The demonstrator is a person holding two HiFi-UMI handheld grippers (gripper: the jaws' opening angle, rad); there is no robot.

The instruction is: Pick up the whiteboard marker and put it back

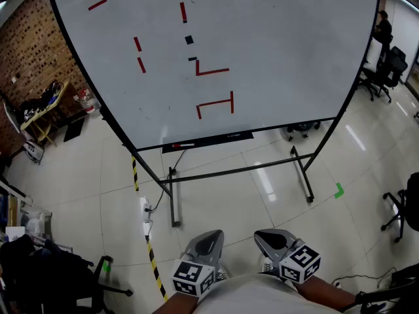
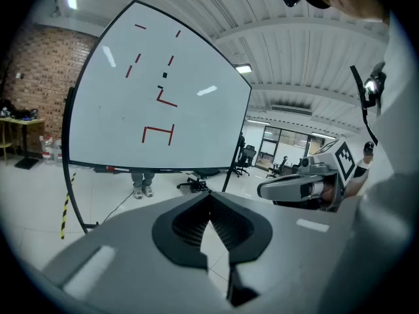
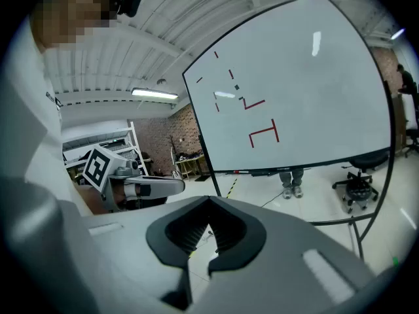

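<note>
1. Left gripper [image 1: 208, 239]: jaws closed tip to tip, nothing between them; held low, well apart from the whiteboard [image 1: 262, 51].
2. Whiteboard marker [image 1: 178, 146]: lies on the board's tray [image 1: 222, 138], near its left end.
3. Right gripper [image 1: 270, 239]: jaws closed, empty.

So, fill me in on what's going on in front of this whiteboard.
A person stands facing the whiteboard with a gripper in each hand, both held low and close to the body. The left gripper and the right gripper are both empty, fingers together. What looks like the whiteboard marker, red at one end, lies on the tray along the board's bottom edge. Neither gripper is near it, so the pickup has not started yet.
</note>
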